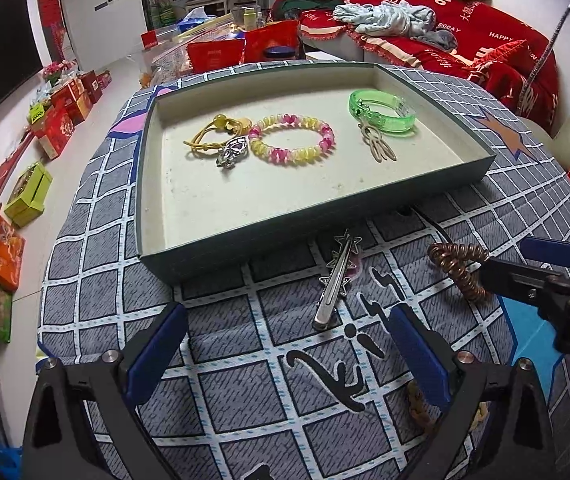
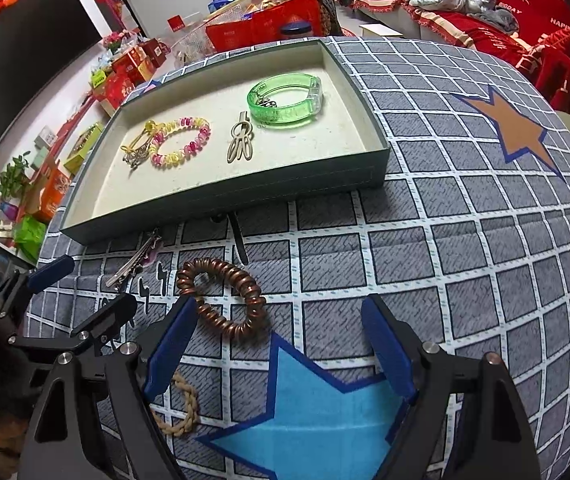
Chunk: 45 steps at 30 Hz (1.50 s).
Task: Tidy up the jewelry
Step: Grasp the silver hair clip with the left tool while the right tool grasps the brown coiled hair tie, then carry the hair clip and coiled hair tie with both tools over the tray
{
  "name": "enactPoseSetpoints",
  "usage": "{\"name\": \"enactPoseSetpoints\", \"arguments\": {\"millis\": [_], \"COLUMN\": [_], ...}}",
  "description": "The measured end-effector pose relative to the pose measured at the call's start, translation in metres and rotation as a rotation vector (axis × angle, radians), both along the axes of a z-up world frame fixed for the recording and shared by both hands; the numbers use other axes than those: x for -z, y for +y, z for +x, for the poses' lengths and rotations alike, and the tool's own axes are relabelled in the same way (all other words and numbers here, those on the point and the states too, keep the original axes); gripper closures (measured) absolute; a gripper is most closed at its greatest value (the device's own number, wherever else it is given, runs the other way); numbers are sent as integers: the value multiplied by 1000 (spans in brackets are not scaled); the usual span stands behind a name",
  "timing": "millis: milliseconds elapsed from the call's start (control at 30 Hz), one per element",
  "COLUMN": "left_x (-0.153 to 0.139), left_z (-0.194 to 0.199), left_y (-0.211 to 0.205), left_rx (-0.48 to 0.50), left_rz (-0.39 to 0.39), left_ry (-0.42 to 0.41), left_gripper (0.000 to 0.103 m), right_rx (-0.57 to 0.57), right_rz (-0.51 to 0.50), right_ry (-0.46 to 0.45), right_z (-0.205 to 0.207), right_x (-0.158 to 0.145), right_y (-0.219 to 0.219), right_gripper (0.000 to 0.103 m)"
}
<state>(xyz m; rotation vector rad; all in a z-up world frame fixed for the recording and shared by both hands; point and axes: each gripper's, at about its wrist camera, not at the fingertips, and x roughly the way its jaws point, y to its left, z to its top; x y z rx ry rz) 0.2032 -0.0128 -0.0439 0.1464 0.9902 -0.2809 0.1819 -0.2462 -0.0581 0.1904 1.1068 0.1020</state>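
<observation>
A shallow green tray [image 1: 465,184] [image 2: 221,196] holds a pink-and-yellow bead bracelet [image 1: 293,140] [image 2: 181,140], a yellow cord with a silver charm [image 1: 221,144] [image 2: 137,148], a green bangle [image 1: 383,112] [image 2: 285,98] and a beige clip [image 1: 379,146] [image 2: 239,140]. On the cloth in front lie a silver star hair clip [image 1: 335,280] [image 2: 133,260], a copper spiral hair tie [image 1: 461,268] [image 2: 221,296] and a tan braided band [image 2: 183,408]. My left gripper [image 1: 285,352] is open just behind the hair clip. My right gripper [image 2: 281,348] is open, its left finger [image 2: 169,352] beside the spiral tie.
The grey checked cloth [image 2: 445,240] with star prints covers a round table. The right gripper shows at the right of the left wrist view [image 1: 549,276]; the left gripper shows at the left of the right wrist view [image 2: 81,292]. Boxes line the floor at left [image 1: 25,196]. A red sofa [image 1: 465,28] stands behind.
</observation>
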Motion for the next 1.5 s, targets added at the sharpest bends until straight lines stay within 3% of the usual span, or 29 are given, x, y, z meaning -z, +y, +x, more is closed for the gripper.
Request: {"name": "enactPoseSetpoints", "arguments": {"millis": [267,500,667,800,900,1000,1067,1500], "left_x": [5,7,5,3,1,0,-1,-13], "left_z": [3,6,5,4,3,2,1,-6], "left_y": [-5,-9,-13,-16,-19,-20,-19,-9], "left_rx": [10,10,21,39,61,66,71,68], "left_rz": [14,13,16,2,3,1,-3,-43], "left_ry": [7,13,9,12,7,9,8,-12], "left_gripper": [0,4,10,26,49,55,69,69], "right_rx": [-25,-66,-84,-94,-95,-90,-85,-52], "right_rz": [-40,-112,-141,-173,-167,-161,-155,-80], "right_ry": [9,3,-2,-5,-2,-2,-6,-32], "right_z": [3,5,2,0,0,-1,-2,-6], "right_x": [4,3,3,2,1,1,0,-14], "right_y": [10,20,24,27,27,25,23,10], "right_gripper": [20,46,51,76,87,88,89,90]}}
